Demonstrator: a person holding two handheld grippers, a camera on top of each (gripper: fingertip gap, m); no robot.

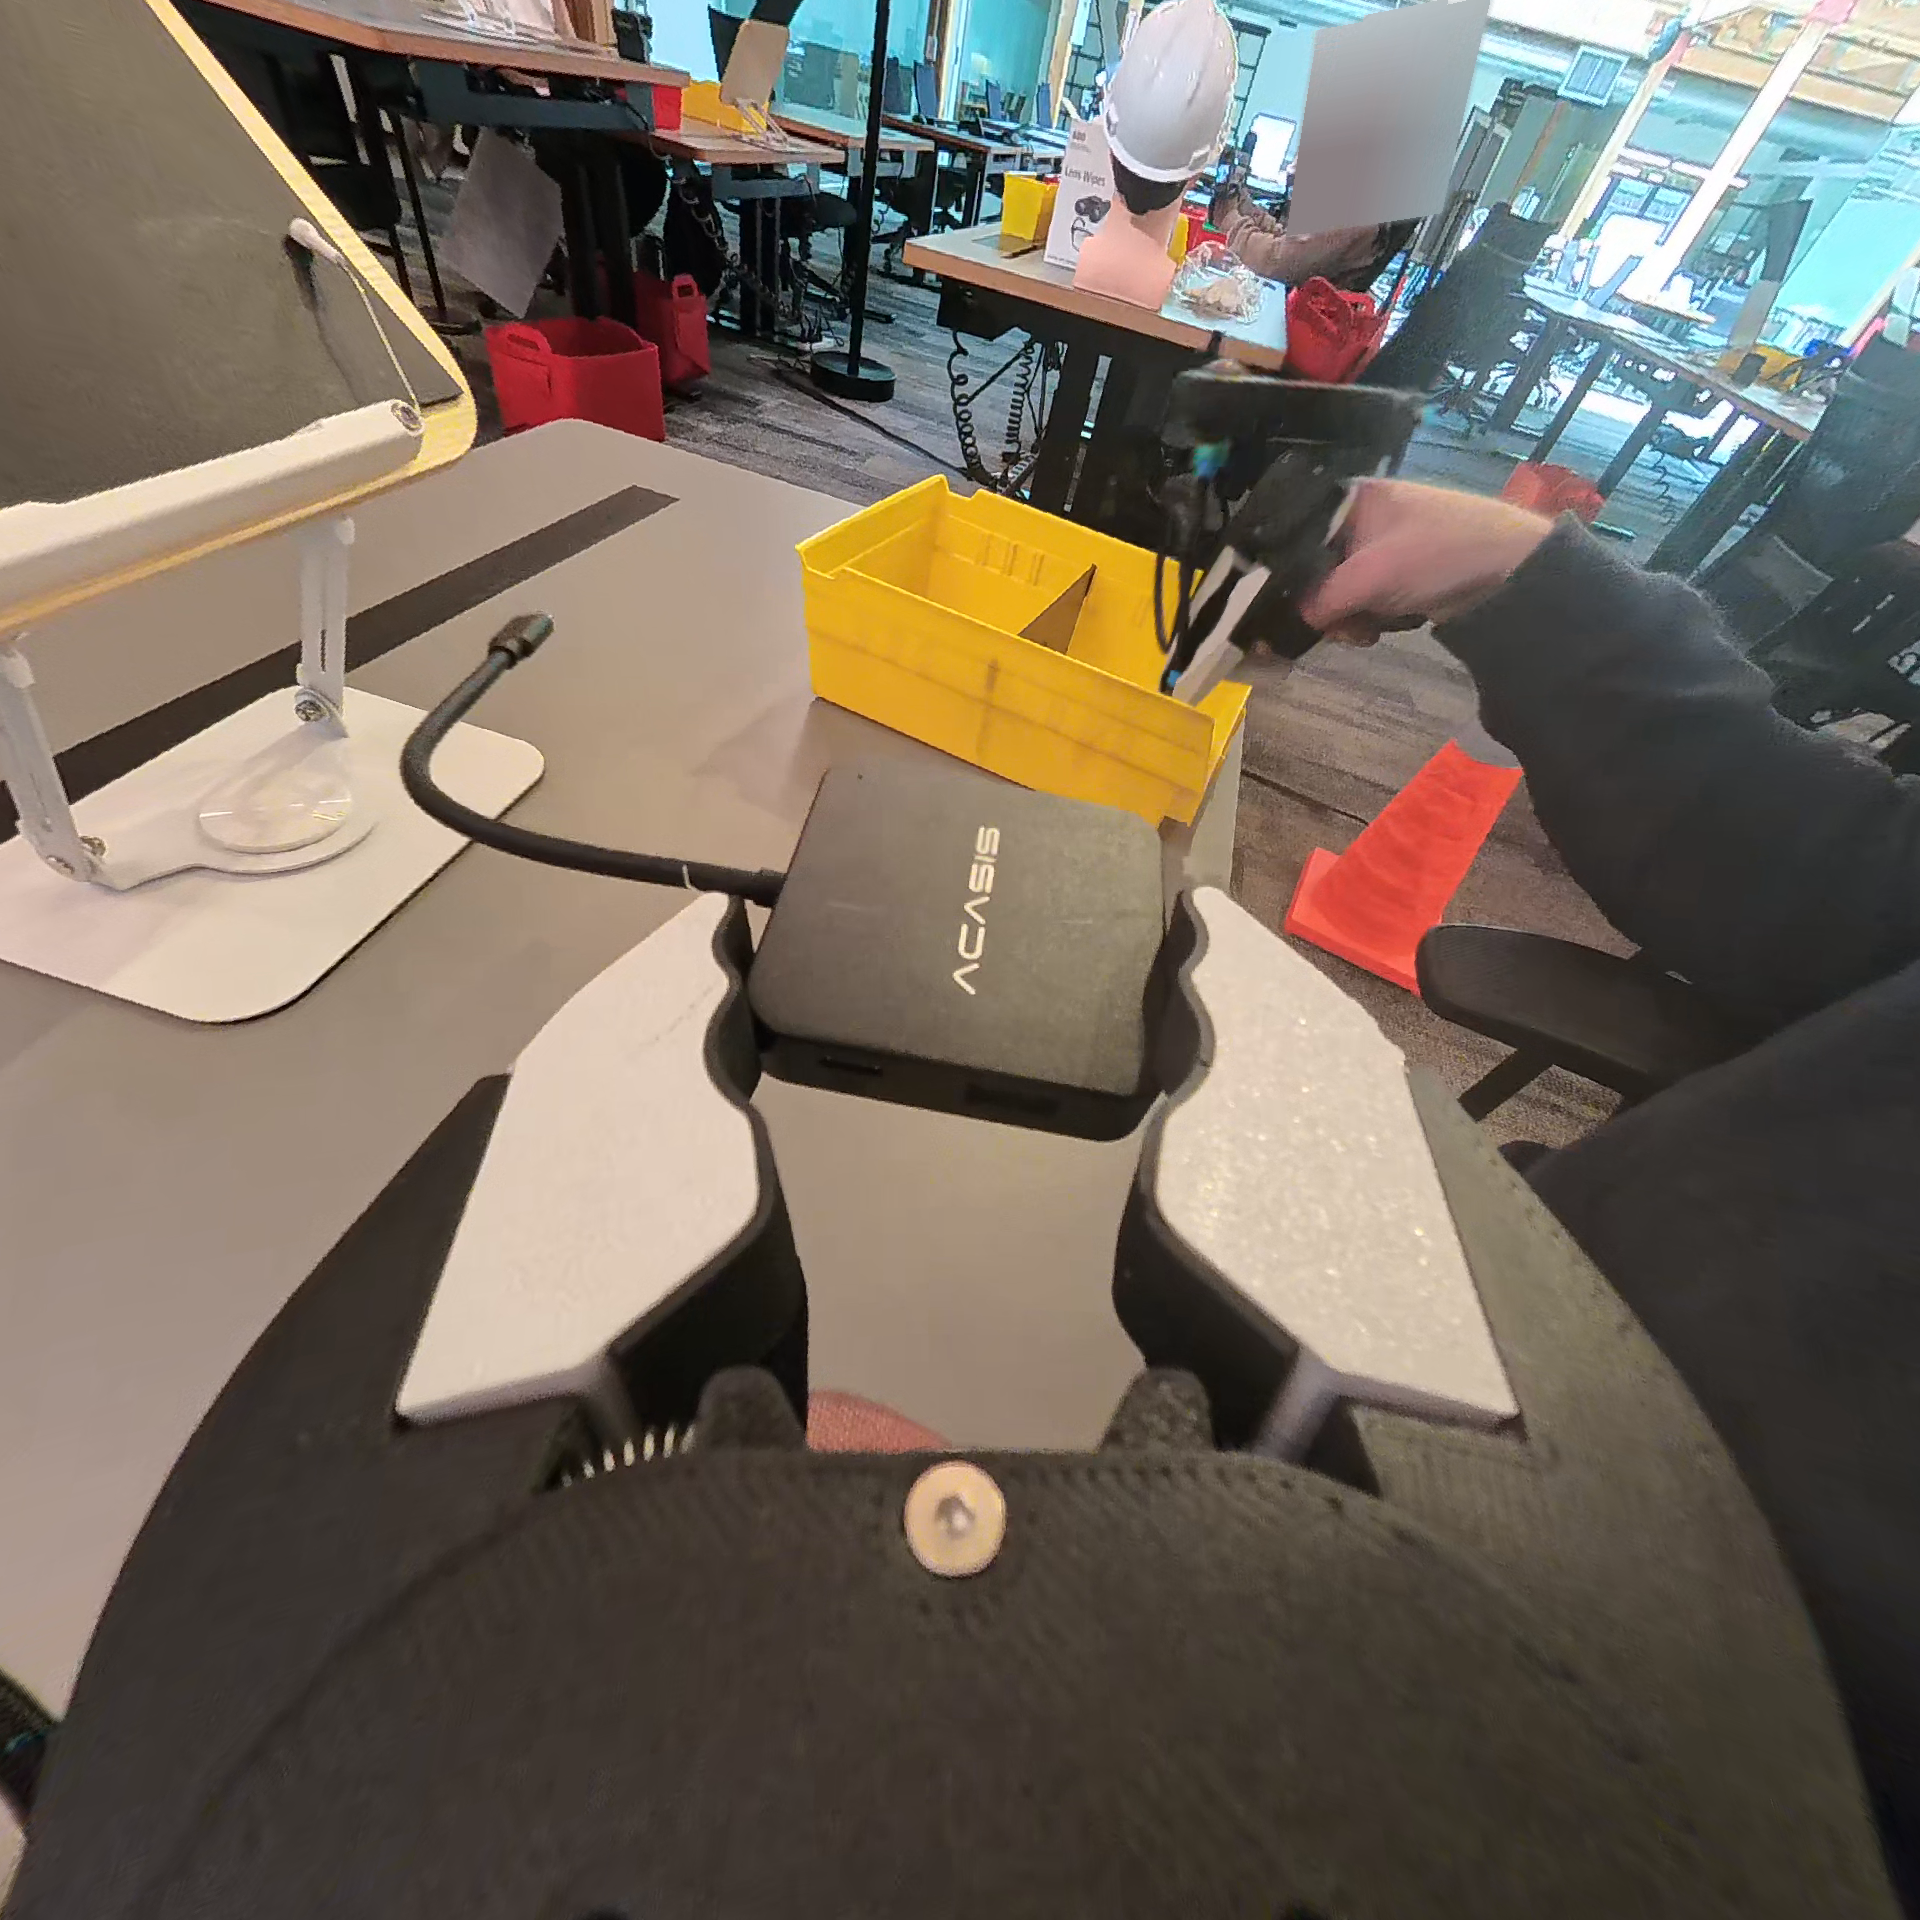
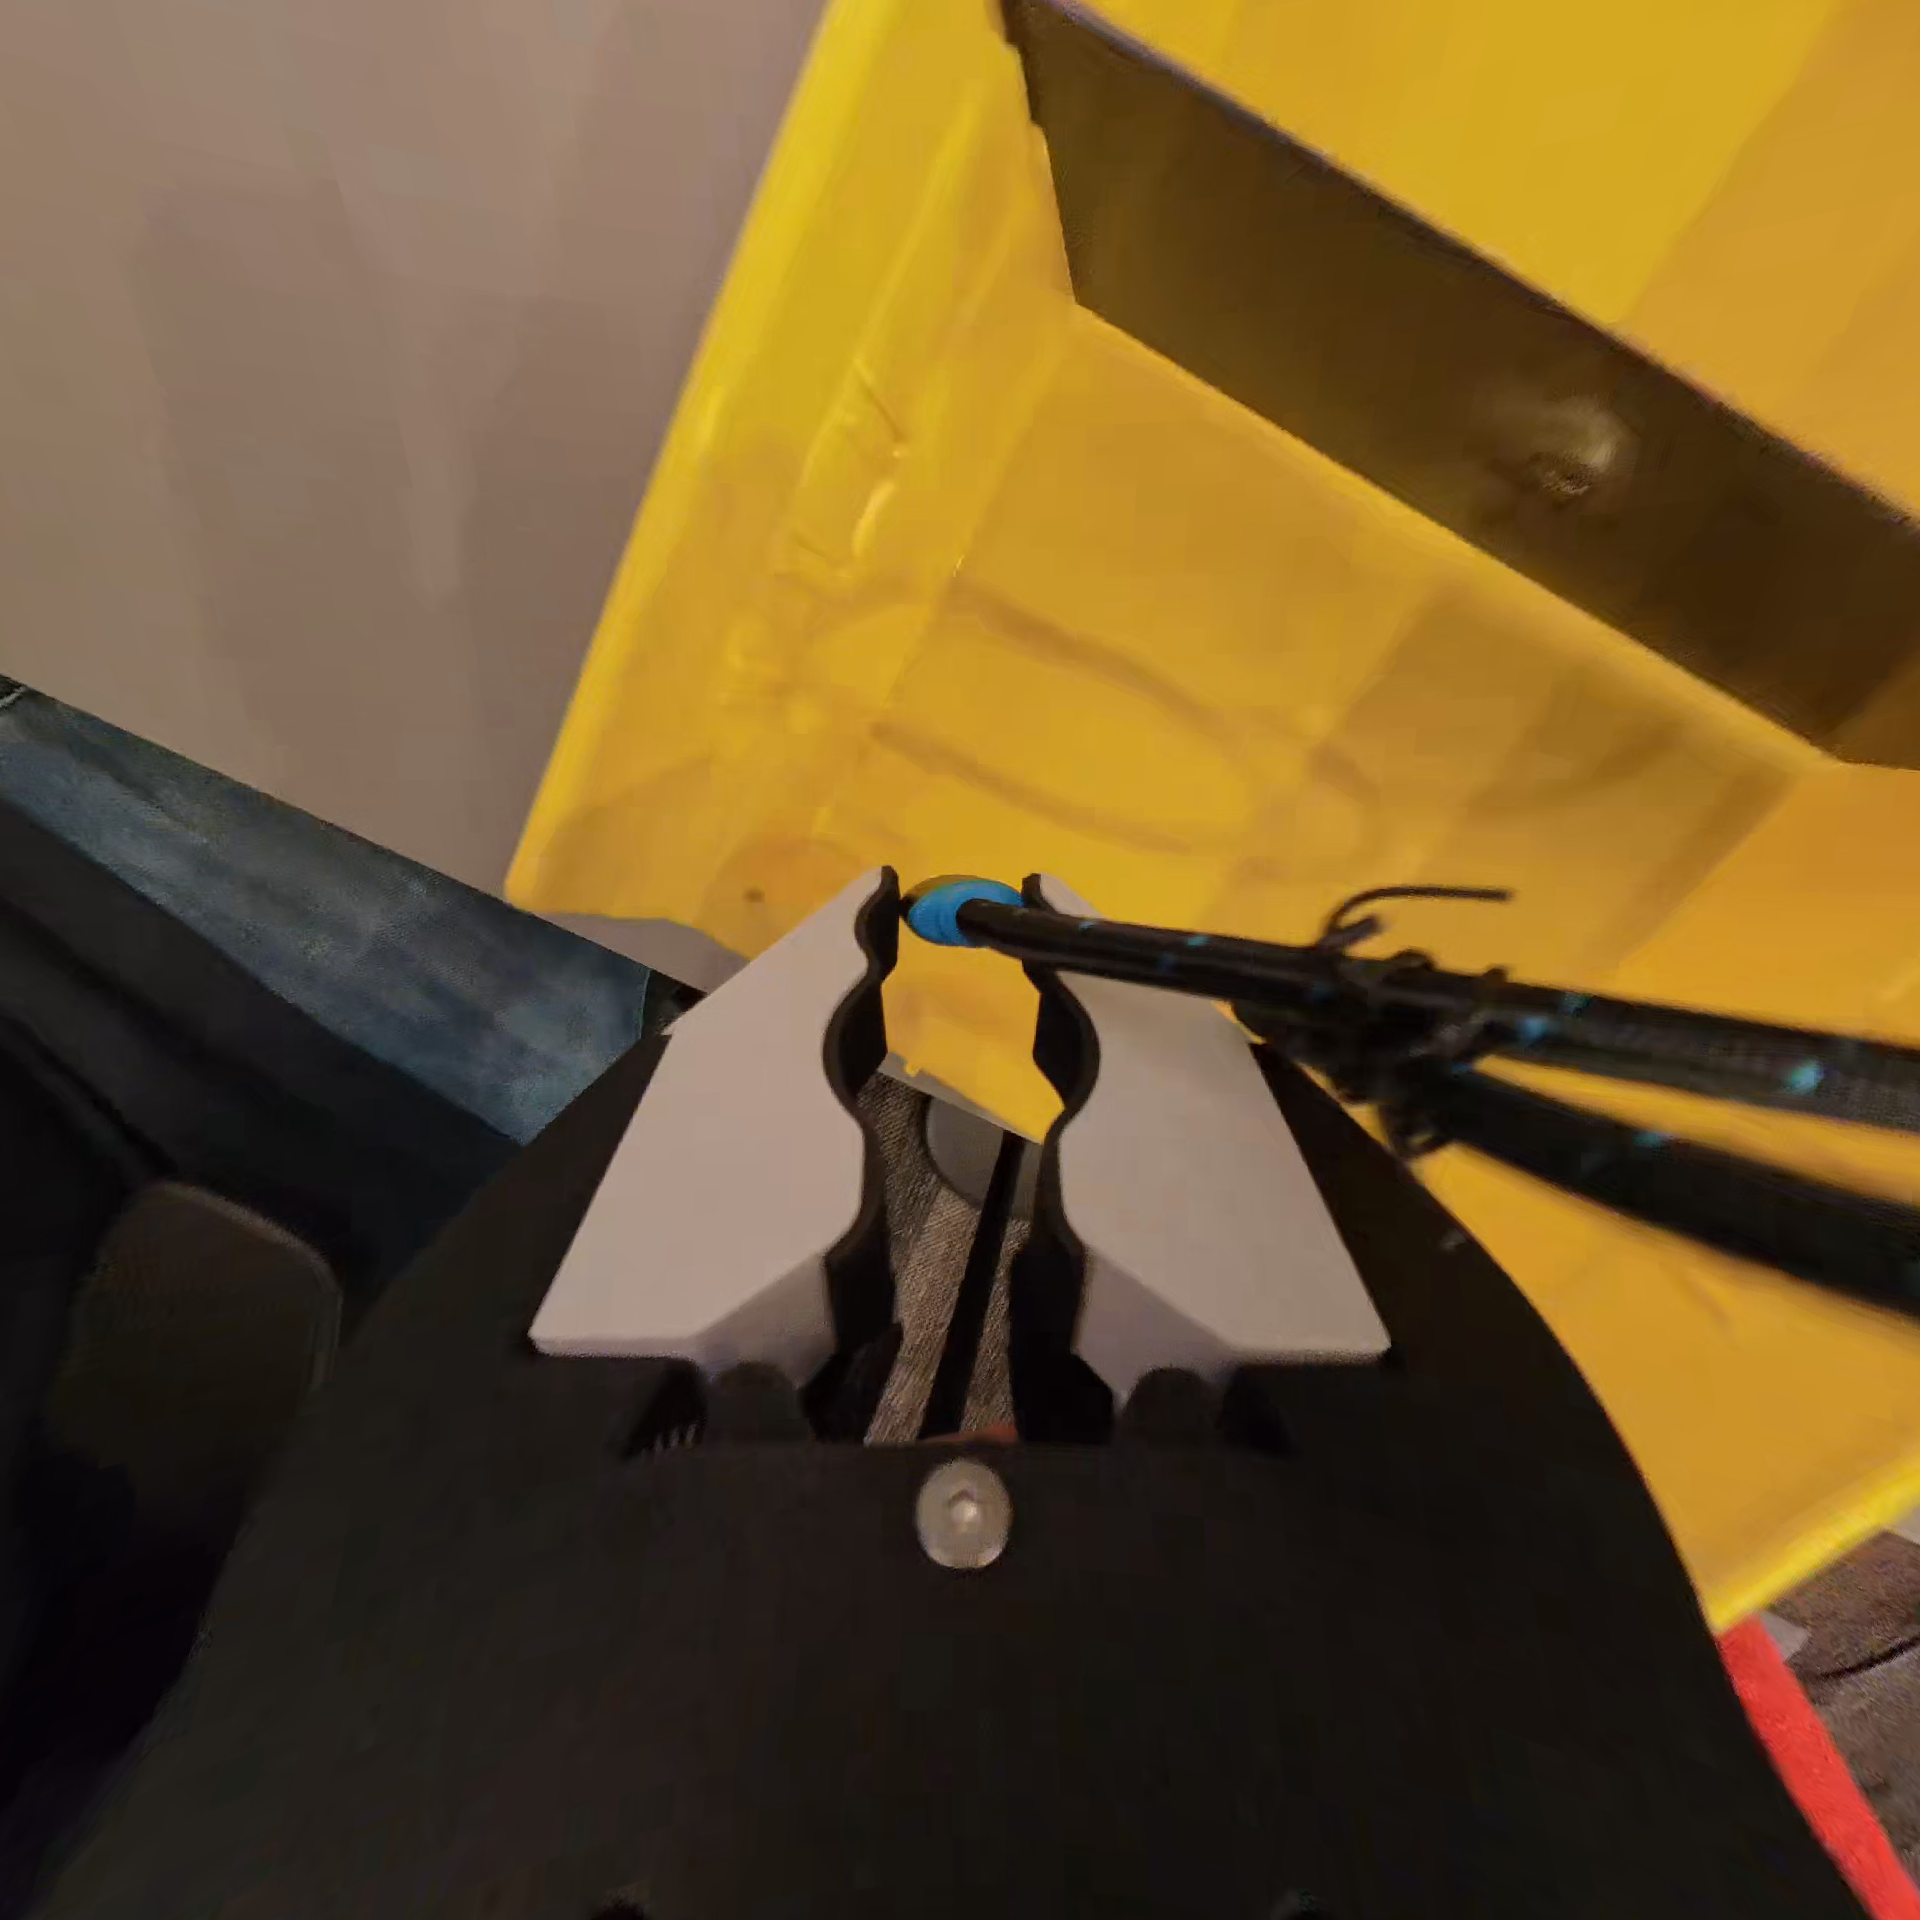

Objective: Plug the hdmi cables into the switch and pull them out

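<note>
Switch (image 1: 951,940), a flat black box with rounded corners, is seen lying on the grey desk (image 1: 644,644) near its right edge, two ports showing along its near side. It is clamped at its near corners by the left tongs (image 1: 956,997), whose grey fingers (image 1: 623,1122) are spread wide and pressed against the box's left and right sides.

A white stand (image 1: 260,852) with a tilted dark panel is set at the desk's left side, well apart from the box. A yellow bin (image 1: 997,665) is placed just behind the switch, at the desk's far right corner; a dark divider (image 2: 1455,416) is fitted across it. An orange cone (image 1: 1403,842) is seen on the floor to the right of the desk.

A short black lead (image 1: 488,748) is run from the switch's left side, curved up and back, its plug end held free in the air above the desk.

Over the bin's right end the right tongs (image 1: 1210,649) are held by a hand (image 1: 1423,561) in a dark sleeve. In the right wrist view these tongs (image 2: 961,914) are seen closed on the blue end of an HDMI cable (image 2: 1351,987), pinched at the very fingertips above the bin's floor. The black braided cable, flecked with blue, is trailed off to the right, doubled into two strands and bound by a thin tie. Its plug is hidden.
</note>
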